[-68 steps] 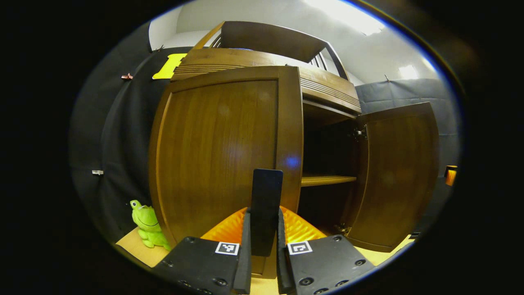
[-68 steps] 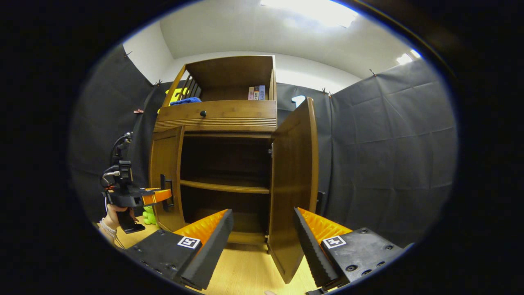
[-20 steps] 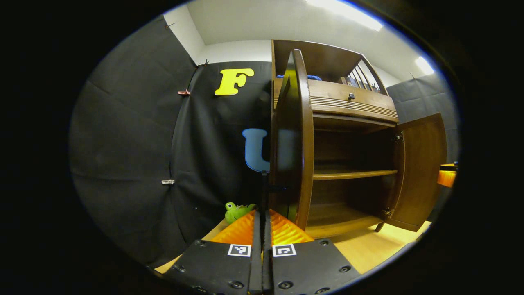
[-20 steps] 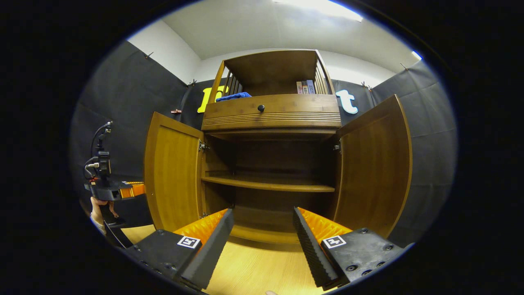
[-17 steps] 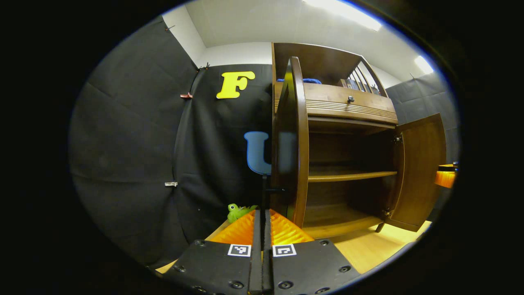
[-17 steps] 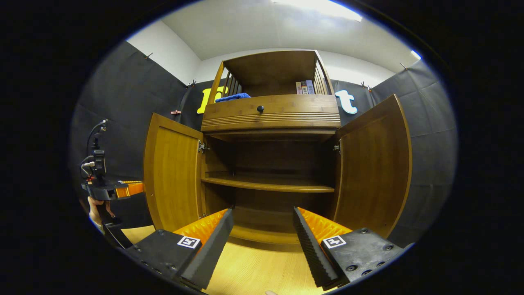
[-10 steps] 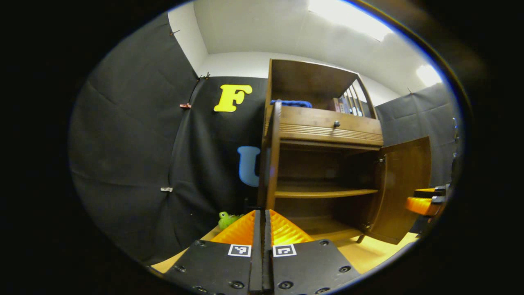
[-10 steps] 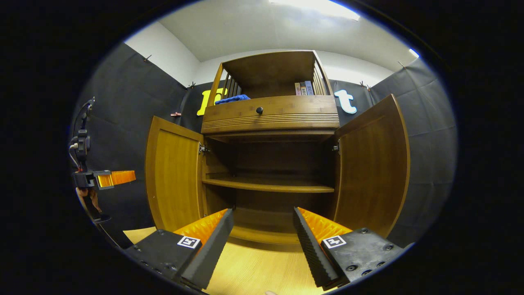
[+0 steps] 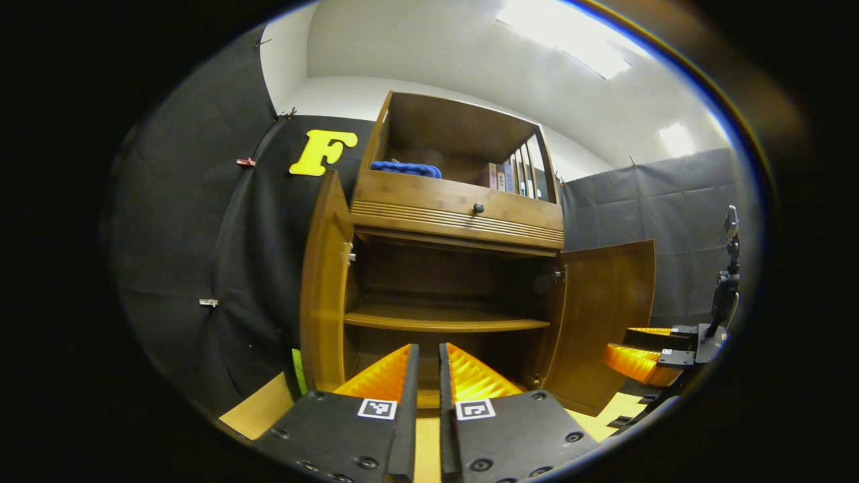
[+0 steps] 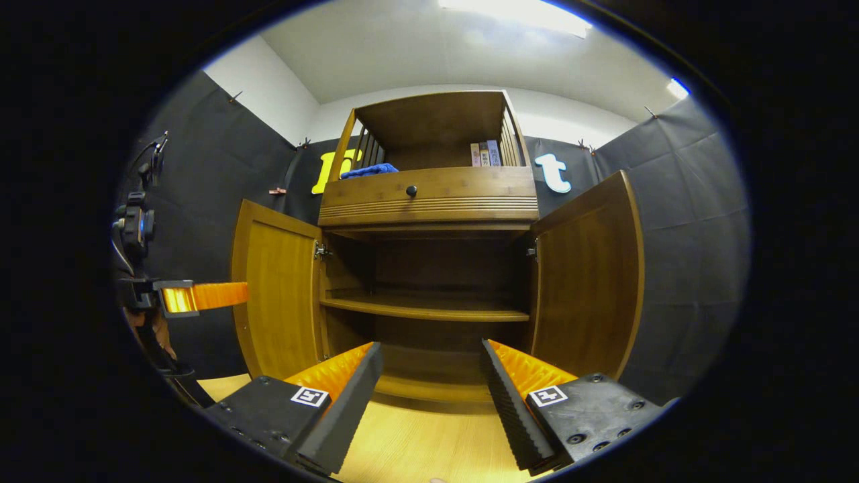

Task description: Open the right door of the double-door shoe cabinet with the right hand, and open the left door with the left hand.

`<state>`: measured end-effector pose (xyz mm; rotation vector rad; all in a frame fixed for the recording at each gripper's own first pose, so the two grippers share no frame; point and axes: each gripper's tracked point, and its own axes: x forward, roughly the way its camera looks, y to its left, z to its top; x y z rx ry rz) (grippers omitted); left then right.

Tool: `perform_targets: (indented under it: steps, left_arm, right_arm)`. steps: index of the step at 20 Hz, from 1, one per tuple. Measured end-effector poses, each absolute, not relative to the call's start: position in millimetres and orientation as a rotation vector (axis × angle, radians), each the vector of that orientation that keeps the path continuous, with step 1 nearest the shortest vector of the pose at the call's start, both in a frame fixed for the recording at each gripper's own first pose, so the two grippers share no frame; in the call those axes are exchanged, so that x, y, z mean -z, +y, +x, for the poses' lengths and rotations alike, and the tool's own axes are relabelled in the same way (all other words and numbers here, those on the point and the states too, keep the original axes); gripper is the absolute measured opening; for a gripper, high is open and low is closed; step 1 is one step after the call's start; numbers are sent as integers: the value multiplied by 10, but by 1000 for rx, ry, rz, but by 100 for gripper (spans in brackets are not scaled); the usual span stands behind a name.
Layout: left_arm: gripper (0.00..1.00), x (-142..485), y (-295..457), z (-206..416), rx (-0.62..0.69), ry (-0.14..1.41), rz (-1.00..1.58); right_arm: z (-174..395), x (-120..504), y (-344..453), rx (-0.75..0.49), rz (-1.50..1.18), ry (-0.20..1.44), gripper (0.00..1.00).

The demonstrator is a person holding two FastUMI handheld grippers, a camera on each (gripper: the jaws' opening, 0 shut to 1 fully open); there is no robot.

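Booth: black cloth walls on every side, a white ceiling with bright light panels, and a pale wooden floor (image 10: 416,449) underfoot.
Shoe cabinet (image 10: 429,194): brown wood, standing against the back cloth at about 12 o'clock in the right gripper view; a drawer with a dark round knob (image 10: 411,190) sits above the door compartment.
Left door (image 10: 275,292): swung wide open, out toward 9 o'clock in the right gripper view, pale inner face showing.
Right door (image 10: 587,275): also swung wide open, out toward 3 o'clock, inner face showing.
Interior: one shelf (image 10: 423,308) crossing the middle, dark behind it.
Top shelf: a blue cloth (image 10: 366,170) lying at its left end, a few books (image 10: 484,153) upright at its right end.
Left gripper (image 9: 428,376): fingers drawn close with a narrow gap between them, nothing held, pointing at the cabinet's lower compartment and clear of the left door.
Left gripper from the other side (image 10: 201,295): at 9 o'clock in the right gripper view, just beside the left door's outer edge, a hand (image 10: 158,329) under it.
Right gripper (image 10: 429,376): jaws spread wide, empty, aimed at the open compartment, apart from both doors.
Right gripper as seen by the left (image 9: 644,349): low at 4 o'clock, near the right door's free edge.
Green object (image 9: 297,370): a sliver beside the left door's bottom at 7 o'clock; too little shows to identify it.
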<state>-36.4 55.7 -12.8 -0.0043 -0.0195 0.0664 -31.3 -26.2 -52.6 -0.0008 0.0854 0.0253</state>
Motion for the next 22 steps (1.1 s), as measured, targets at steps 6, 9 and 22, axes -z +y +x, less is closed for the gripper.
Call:
perform_targets:
  steps: [6,9,22]
  left_arm:
    - [65,127,247,-254,-2,-29,8]
    - [88,134,207,-231,-17,-33,48]
    - [94,197,55,-234,0,-25,71]
  right_arm:
    - [-354,462,-324,-10,-17,77,93]
    - [-410,461,-382,3,-24,77,93]
    - [-497,383,-491,15,-32,66,93]
